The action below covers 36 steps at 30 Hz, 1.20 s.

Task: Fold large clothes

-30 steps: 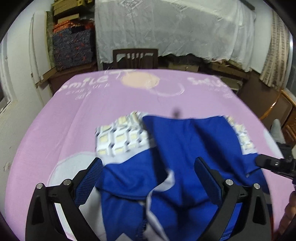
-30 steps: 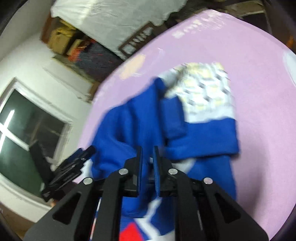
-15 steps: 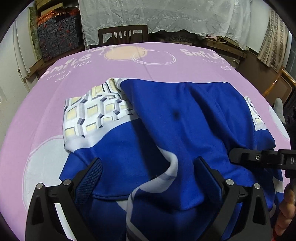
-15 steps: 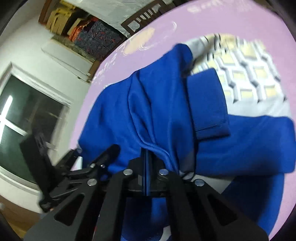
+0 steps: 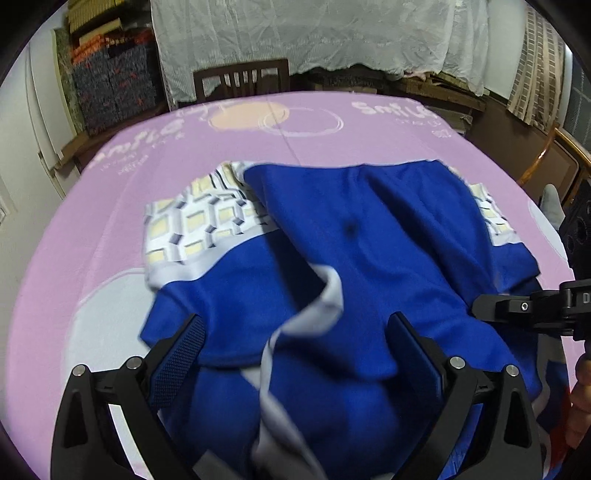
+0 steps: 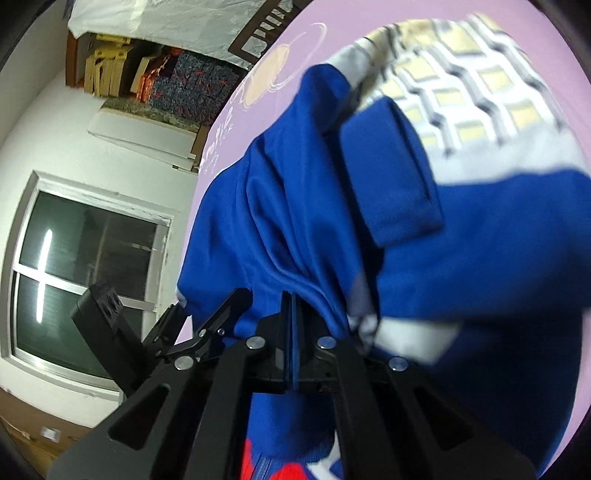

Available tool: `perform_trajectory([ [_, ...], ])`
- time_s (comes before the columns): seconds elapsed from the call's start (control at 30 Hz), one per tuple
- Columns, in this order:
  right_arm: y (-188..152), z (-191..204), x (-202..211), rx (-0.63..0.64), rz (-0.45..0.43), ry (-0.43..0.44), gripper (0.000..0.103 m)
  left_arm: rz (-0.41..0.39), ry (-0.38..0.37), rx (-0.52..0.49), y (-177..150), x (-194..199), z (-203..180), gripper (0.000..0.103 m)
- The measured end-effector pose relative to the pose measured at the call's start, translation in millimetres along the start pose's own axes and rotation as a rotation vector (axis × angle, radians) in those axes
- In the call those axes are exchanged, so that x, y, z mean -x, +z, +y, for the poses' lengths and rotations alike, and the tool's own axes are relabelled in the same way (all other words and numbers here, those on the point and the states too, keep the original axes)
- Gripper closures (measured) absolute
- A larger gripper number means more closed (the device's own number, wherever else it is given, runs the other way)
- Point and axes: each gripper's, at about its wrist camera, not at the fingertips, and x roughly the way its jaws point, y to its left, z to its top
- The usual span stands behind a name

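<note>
A large blue garment with white stripes and a white-and-yellow patterned panel lies bunched on the pink sheet. My left gripper is open, its fingers standing wide apart over the garment's near part; the pads do not press the cloth. In the right wrist view my right gripper is shut on a raised fold of the blue garment, which drapes away from its tips. A folded blue cuff lies over the patterned panel. The right gripper also shows at the garment's right side.
A dark wooden chair stands at the table's far edge, under a white cloth drape. Stacked boxes fill the back left. A window is on the wall. A hand shows at the right edge.
My right gripper's jaws have come together on a fold of the blue cloth. Both grippers have sunk closer to the garment. The left jaws have stayed wide.
</note>
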Motion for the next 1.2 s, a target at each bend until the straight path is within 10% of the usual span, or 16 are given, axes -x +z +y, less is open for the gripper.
perform_trajectory([
  [0.17, -22, 2, 23, 0.013, -0.037, -0.033, 0.094, -0.100, 0.032, -0.033, -15, 45, -8, 0.003],
  [0.23, -32, 8, 35, 0.033, -0.064, -0.043, 0.070, -0.125, 0.035, -0.039, -21, 58, -13, 0.003],
  [0.4, -62, 37, 61, 0.155, -0.133, -0.129, 0.050, -0.186, 0.057, -0.055, -38, 93, -26, 0.003],
  [1.2, -152, 22, 158, 0.203, -0.291, -0.132, 0.031, -0.240, 0.056, -0.014, -99, 144, -28, 0.003],
])
